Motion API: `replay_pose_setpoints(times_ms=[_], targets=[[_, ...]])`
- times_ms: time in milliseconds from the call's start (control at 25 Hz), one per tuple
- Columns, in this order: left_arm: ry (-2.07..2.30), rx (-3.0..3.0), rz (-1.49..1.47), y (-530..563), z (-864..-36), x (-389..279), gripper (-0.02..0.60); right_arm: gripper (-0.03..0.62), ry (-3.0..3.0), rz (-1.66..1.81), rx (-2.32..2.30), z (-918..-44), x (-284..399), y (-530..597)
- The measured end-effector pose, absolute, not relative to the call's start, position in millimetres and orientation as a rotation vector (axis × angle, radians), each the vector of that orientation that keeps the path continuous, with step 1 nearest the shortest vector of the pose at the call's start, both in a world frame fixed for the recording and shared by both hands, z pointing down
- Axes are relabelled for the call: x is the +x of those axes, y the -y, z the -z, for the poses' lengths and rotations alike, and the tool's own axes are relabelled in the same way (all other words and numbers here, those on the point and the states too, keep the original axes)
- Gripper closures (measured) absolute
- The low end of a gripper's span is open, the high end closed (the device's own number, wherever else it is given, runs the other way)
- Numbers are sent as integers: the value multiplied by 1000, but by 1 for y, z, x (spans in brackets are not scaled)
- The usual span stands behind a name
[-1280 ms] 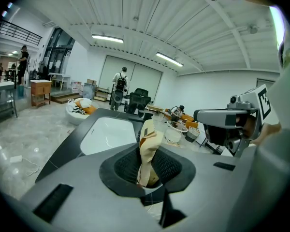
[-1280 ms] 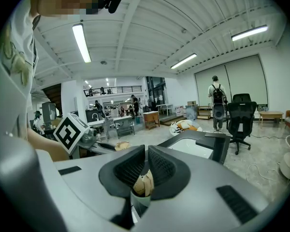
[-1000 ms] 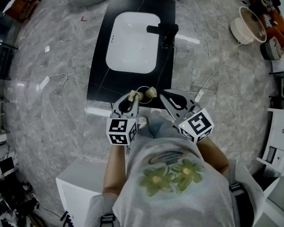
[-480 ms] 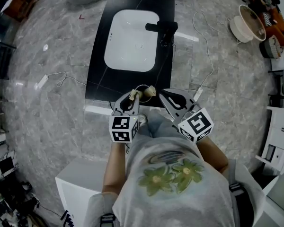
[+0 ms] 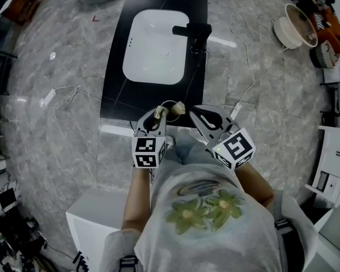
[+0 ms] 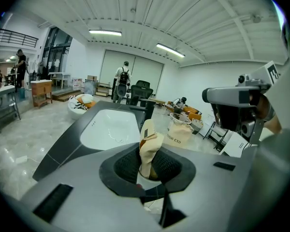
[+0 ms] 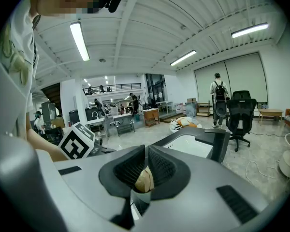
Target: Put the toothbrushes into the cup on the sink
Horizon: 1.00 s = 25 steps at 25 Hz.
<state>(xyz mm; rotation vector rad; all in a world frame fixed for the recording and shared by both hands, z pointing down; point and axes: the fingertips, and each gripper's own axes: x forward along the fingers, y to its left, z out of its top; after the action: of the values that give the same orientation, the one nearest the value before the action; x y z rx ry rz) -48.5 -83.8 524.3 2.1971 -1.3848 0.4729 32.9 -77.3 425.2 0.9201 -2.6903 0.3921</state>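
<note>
Toothbrushes are both held off the bench, one in each hand-held gripper, close in front of the person's body. The left toothbrush (image 6: 148, 144) is cream with an orange and a dark mark. It stands nearly upright between the ribbed pads of the left hand-held gripper (image 6: 147, 167), which pinches it low down. Of the right toothbrush (image 7: 144, 180) only a rounded cream end shows, squeezed between the almost-closed pads of the right hand-held gripper (image 7: 146, 172).

In the head view the two cream ends sit just beside each other between the gripper tips, over the near edge of the black bench (image 5: 116, 89). The white sink (image 5: 156, 47) and its black tap (image 5: 192, 34) lie well beyond them.

Since a second ago little has changed. Both grips are the same, and the toothbrushes sit in the pads as before. The bench and sink have slid slightly up and to the left in the head view. The left gripper's marker cube (image 5: 149, 152) has shifted a little up and to the right in the frame. The right gripper has barely shifted.
</note>
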Motion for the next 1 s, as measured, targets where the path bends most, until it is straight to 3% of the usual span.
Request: replay_pose_setpoints(times_ms=[800, 1000], targets=[[1438, 2225, -529, 87, -535, -54, 517, 543, 2680, -416, 937, -428, 32, 82], [1435, 2224, -544, 86, -536, -53, 488, 543, 2684, -410, 934, -428, 32, 81]])
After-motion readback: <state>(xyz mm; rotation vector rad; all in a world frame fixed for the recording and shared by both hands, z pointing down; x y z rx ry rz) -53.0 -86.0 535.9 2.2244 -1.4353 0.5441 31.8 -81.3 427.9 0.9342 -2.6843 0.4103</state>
